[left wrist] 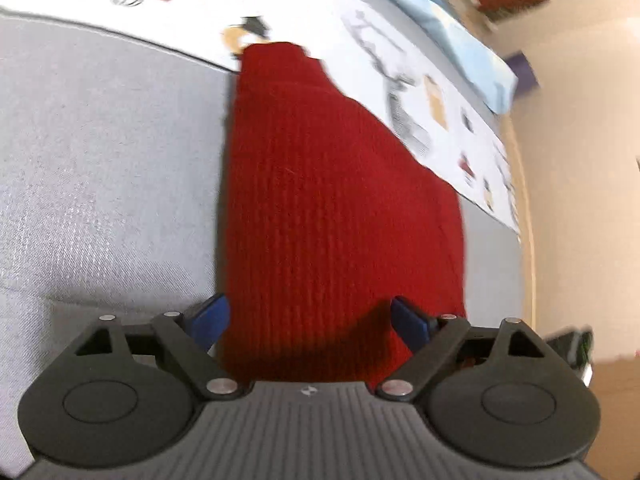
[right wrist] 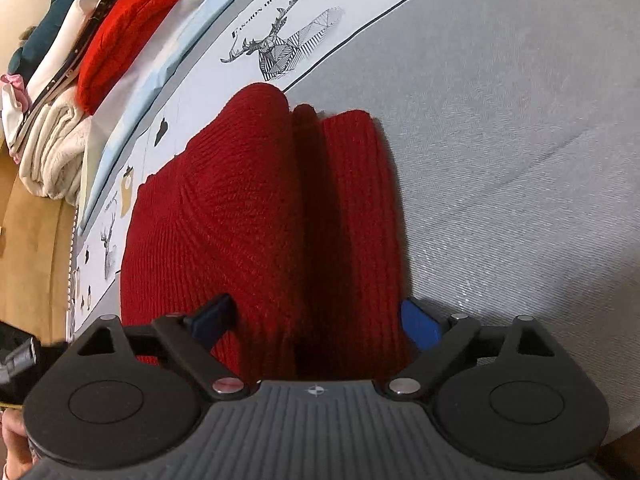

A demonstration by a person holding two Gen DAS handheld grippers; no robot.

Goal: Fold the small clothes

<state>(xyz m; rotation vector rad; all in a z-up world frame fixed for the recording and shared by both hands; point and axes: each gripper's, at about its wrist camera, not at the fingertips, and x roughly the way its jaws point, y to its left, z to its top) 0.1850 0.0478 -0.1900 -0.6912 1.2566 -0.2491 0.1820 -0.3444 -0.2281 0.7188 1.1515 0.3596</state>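
A dark red knitted garment (left wrist: 328, 184) lies on the grey bed cover (left wrist: 100, 152). In the left wrist view it runs away from my left gripper (left wrist: 310, 320), whose blue fingers stand wide apart over its near end, open. In the right wrist view the same garment (right wrist: 240, 208) shows folded lengthwise with a deep crease down the middle. My right gripper (right wrist: 316, 320) is open, its blue fingers straddling the near end of the garment. Whether the fingers touch the knit is unclear.
A white printed sheet with deer drawings (right wrist: 280, 48) borders the grey cover. A pile of folded clothes (right wrist: 80, 72), with a bright red knit on it, sits at the far left. A light blue strip (left wrist: 460, 40) and a beige wall lie beyond.
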